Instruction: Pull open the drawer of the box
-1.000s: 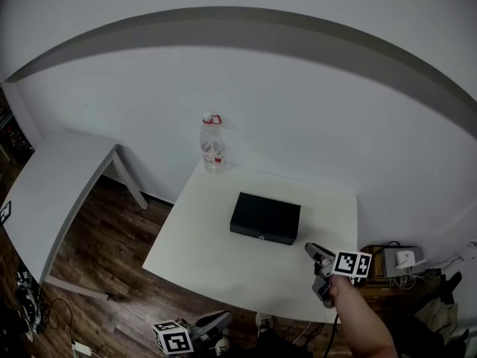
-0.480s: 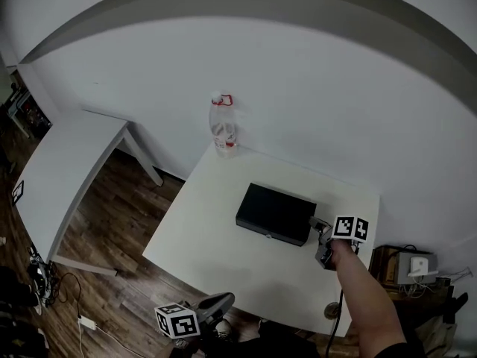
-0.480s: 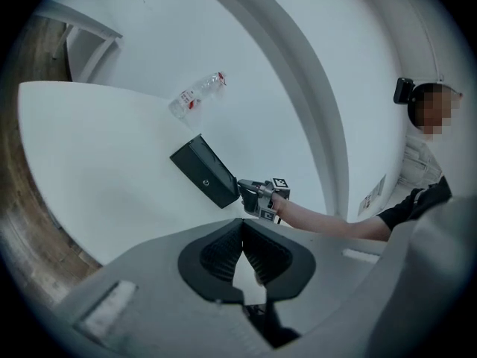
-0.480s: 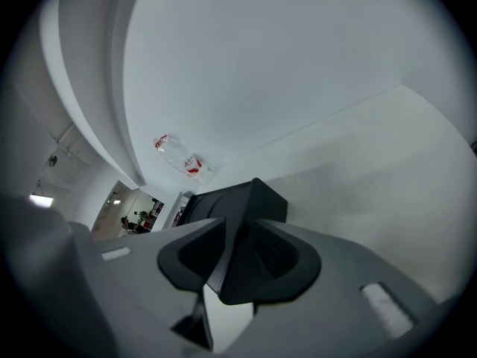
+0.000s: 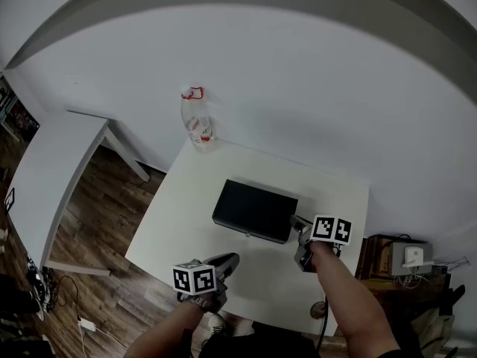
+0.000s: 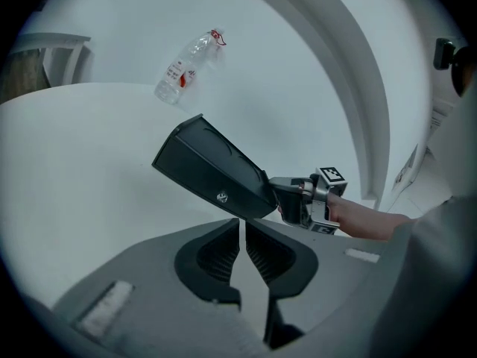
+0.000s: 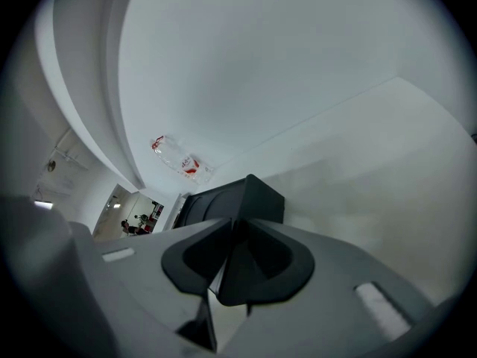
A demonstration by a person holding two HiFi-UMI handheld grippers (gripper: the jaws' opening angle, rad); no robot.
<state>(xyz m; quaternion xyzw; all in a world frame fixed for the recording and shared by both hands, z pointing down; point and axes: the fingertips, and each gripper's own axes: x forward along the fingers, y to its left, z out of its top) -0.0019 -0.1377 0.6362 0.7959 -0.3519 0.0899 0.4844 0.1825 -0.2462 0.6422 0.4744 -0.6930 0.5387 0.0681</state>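
Observation:
A flat black box (image 5: 253, 211) lies in the middle of the white table (image 5: 335, 192). Its drawer front carries a small knob (image 6: 222, 197) and looks closed. My right gripper (image 5: 300, 230) is at the box's right end. Its jaws are closing, and the box's corner (image 7: 252, 194) sits just ahead of and between them. My left gripper (image 5: 221, 268) hovers at the table's front edge, pointed at the drawer front. Its jaws (image 6: 242, 239) are opening from a narrow slit, with nothing between them. The right gripper (image 6: 307, 200) also shows in the left gripper view.
A clear plastic bottle with a red cap (image 5: 195, 121) stands at the table's back left corner by the wall. A second white table (image 5: 52, 177) is to the left over the wooden floor. Boxes and cables (image 5: 406, 256) lie at the right.
The right gripper moved from the table's front right up to the box's right end. The left gripper rose from below the table edge to its front edge.

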